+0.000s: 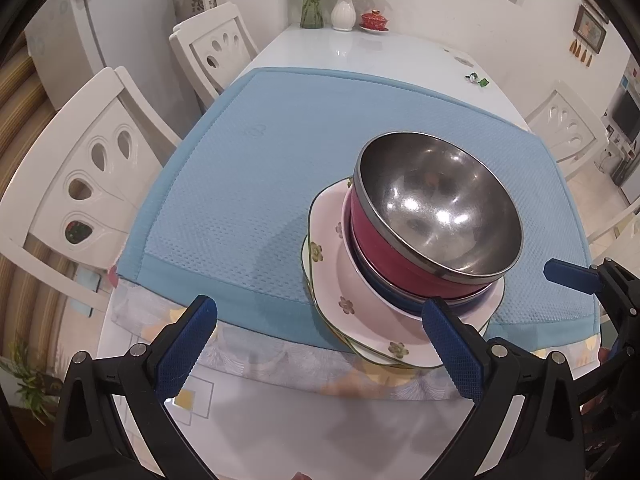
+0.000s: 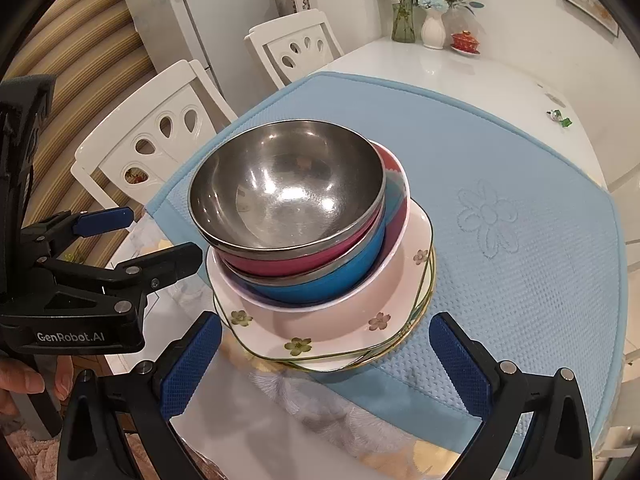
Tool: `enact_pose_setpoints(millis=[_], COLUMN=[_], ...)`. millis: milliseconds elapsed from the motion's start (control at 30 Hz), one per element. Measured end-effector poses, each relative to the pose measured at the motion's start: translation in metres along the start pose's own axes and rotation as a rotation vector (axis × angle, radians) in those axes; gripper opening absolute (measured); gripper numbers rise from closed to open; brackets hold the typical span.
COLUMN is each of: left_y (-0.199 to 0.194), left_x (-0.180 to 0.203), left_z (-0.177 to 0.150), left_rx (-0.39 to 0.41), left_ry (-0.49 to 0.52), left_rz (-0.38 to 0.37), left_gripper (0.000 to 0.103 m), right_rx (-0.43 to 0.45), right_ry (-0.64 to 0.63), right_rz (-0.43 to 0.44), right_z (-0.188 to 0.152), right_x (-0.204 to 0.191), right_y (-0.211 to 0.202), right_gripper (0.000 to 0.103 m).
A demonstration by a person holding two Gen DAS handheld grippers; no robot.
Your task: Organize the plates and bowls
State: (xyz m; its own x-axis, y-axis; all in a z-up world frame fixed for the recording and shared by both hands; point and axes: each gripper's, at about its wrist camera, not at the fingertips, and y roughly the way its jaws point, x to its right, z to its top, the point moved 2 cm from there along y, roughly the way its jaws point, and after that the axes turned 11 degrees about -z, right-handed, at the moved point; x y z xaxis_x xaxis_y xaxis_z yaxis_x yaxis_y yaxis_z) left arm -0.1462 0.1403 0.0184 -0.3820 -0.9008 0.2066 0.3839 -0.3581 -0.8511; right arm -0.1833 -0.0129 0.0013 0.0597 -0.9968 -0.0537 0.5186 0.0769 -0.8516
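Observation:
One stack stands at the near edge of the blue mat [image 1: 248,184]. On top is a steel bowl with a red outside [image 1: 440,216] [image 2: 284,196]. It nests in a blue bowl [image 2: 332,276], which sits in a white dish [image 2: 400,248] on pink flowered plates [image 1: 360,308] [image 2: 320,332]. My left gripper [image 1: 324,340] is open just short of the stack, its right finger overlapping the plates' near rim in the view. My right gripper [image 2: 326,360] is open in front of the plates, holding nothing. In the right wrist view the left gripper [image 2: 162,232] sits left of the stack, jaws apart.
White chairs [image 1: 92,184] [image 2: 160,140] line the table's left side, another [image 1: 568,124] the right. At the far end stand vases with flowers [image 1: 344,8] and a red lidded cup [image 1: 375,20]. A small green item [image 2: 560,118] lies on the white table. A hand [image 2: 24,380] holds the left gripper.

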Motion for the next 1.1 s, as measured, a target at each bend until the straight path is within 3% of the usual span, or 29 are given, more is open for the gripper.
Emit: enact_pose_setpoints(millis=[1100], left_y=[0.006], left_x=[0.004], left_z=[0.01], left_rx=[-0.018], left_ry=[0.004], left_rz=[-0.03], left_gripper=[0.103], right_rx=[-0.037], right_ry=[0.021], right_rz=[0.041], right_z=[0.003], right_x=[0.013], right_y=[0.009], right_gripper=[0.103])
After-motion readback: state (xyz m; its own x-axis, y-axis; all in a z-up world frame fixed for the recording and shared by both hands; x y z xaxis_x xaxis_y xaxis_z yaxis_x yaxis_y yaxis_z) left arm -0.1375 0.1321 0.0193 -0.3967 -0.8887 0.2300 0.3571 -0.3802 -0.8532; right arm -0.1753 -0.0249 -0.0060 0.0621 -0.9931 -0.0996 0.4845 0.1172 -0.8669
